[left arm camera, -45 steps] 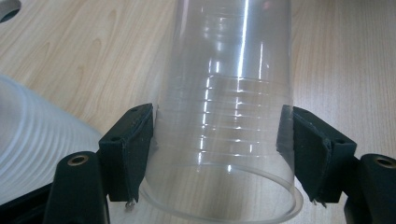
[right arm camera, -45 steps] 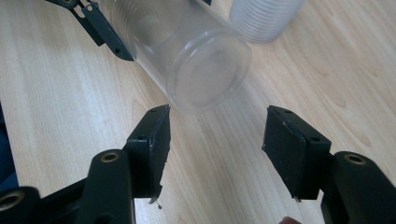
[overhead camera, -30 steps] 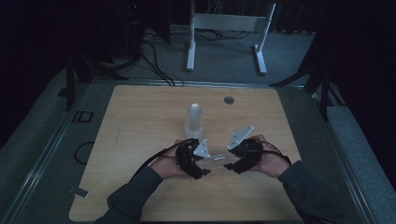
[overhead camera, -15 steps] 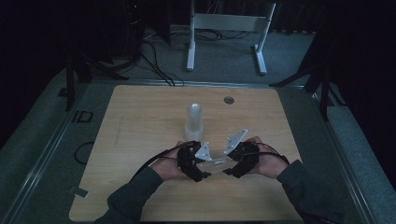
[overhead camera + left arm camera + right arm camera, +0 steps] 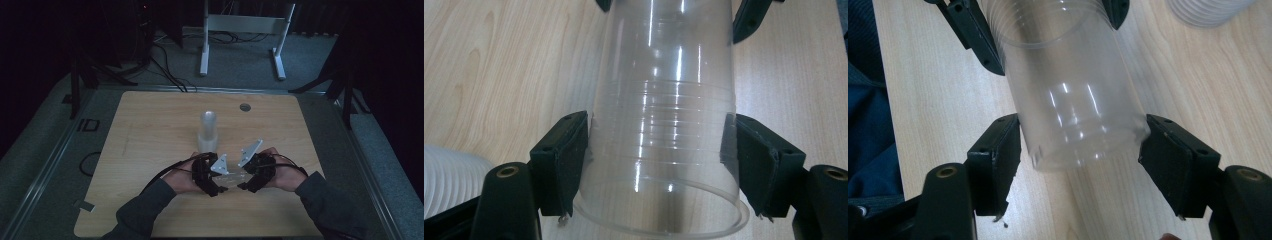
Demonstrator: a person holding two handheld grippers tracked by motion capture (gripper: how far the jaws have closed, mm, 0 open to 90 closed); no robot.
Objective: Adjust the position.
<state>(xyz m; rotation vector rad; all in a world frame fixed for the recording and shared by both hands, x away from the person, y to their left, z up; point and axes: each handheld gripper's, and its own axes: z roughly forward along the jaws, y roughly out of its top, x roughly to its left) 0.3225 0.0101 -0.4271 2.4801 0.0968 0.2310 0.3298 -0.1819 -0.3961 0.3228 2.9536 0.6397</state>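
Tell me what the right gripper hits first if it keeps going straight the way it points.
The clear cup lying between its jaws; the right gripper has just been opening around its base. Beyond that, probably the left gripper clamping the rim end.

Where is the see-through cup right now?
In the high view, the clear cup lies sideways between the left tool and right tool, just in front of the white cup stack.
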